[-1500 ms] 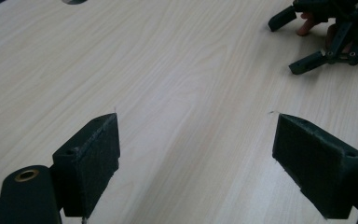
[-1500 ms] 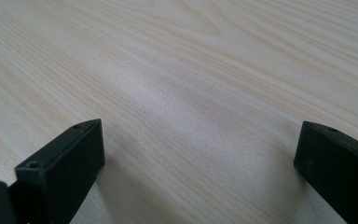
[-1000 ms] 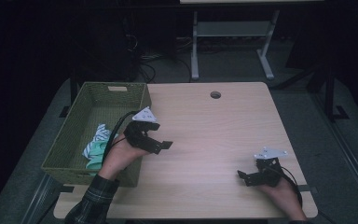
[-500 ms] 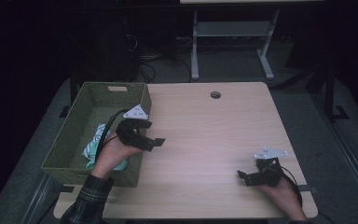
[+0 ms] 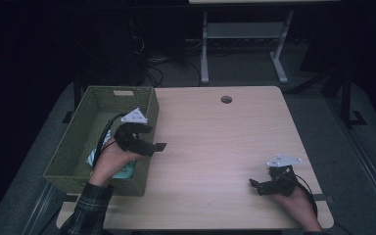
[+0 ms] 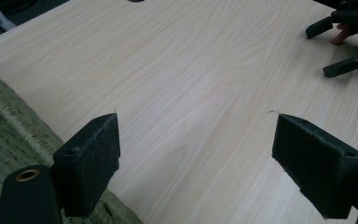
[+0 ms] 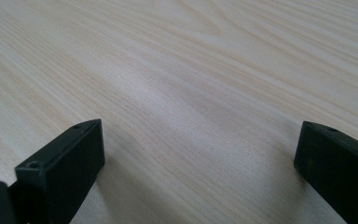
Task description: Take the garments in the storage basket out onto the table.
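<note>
My right gripper (image 5: 260,184) sits nearest me, low over the pale wooden table (image 5: 215,147) near its front right corner, my hand (image 5: 298,205) behind it and the grey plate on top. In the right gripper view its two black jaws stand wide apart with bare wood grain between them (image 7: 196,154); the claw is released and grips nothing.

My left gripper (image 5: 157,147) is a little farther in, at the left of the table. My left hand (image 5: 110,159) reaches up over the front right part of the green woven basket (image 5: 78,142), and the jaws point out past the basket's right wall, over the tabletop just beside it. In the left gripper view the jaws are spread wide too (image 6: 196,154), released, with bare table between them and the basket's woven rim (image 6: 9,121) at the lower left. Far off in that same view, at the upper right, I see my other gripper (image 6: 335,49) on the wood.

Inside the basket, partly under my left hand, lies something pale, white and light teal (image 5: 122,171); I cannot tell what it is. A black cable loops from the left gripper down into the basket.

Farther up, the tabletop has a round dark hole (image 5: 226,99) near its back edge. Beyond the table, in the dim room, stands a light grey metal frame (image 5: 245,34) on the floor, with dark cables (image 5: 171,54) lying to its left.
</note>
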Demonstrator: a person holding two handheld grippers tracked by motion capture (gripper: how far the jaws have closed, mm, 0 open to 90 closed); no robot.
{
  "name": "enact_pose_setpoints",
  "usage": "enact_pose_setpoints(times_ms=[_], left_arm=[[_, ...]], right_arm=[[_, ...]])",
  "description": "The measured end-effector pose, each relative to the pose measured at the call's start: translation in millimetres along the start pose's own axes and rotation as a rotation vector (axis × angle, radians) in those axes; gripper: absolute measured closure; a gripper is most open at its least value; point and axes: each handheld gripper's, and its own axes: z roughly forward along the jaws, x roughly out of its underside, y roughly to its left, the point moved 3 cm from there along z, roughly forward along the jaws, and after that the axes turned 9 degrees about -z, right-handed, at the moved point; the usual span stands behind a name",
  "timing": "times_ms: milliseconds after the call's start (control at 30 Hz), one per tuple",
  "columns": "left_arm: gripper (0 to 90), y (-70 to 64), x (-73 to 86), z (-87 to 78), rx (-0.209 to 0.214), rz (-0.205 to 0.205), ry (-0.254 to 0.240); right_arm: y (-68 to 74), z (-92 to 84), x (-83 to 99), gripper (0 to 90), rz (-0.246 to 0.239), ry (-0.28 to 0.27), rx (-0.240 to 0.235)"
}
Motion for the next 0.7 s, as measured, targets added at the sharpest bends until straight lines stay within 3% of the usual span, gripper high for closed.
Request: enact_pose_setpoints(times_ms=[700], left_arm=[[14.4,25.1,8.1,-19.2,-0.056,-0.048,-0.022]], right_arm=[[0.0,0.0,0.0,1.1,0.000,0.000,0.000]])
